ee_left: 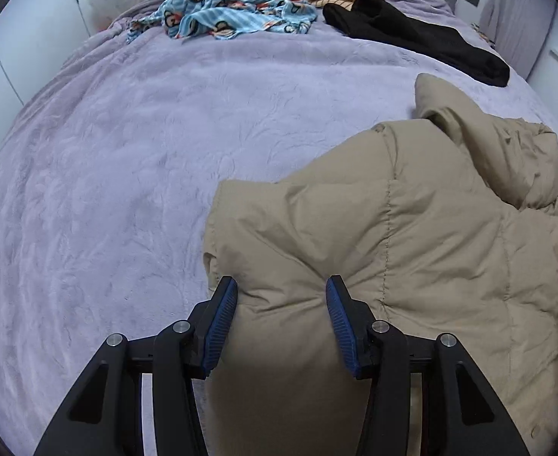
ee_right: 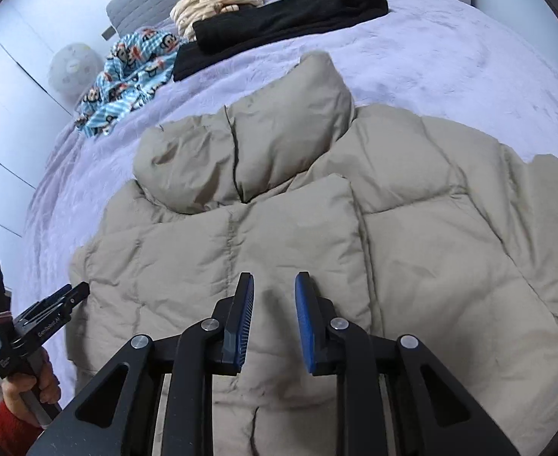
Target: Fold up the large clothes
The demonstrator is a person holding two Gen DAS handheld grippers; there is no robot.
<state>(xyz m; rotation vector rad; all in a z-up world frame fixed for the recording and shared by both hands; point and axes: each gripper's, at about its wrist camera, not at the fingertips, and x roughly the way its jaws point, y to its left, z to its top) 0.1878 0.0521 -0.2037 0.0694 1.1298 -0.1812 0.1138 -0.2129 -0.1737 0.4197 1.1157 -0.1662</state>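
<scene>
On the lilac plush bedspread (ee_left: 108, 190), beige quilted puffer jacket (ee_right: 279, 235) lying partly folded, left gripper (ee_left: 281, 296) half open astride a puffy jacket fold, right gripper (ee_right: 274, 292) narrowly parted above it, gripping nothing.

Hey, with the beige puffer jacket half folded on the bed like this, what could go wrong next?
1. The left gripper straddles a puffy bulge of the beige puffer jacket at its edge; its pads look barely dug in, so the slick fabric might slip out.
2. The right gripper hovers open over the folded panel, holding nothing, so the padding may spring open.
3. The black garment lies close beyond the hood and could get dragged along.
</scene>
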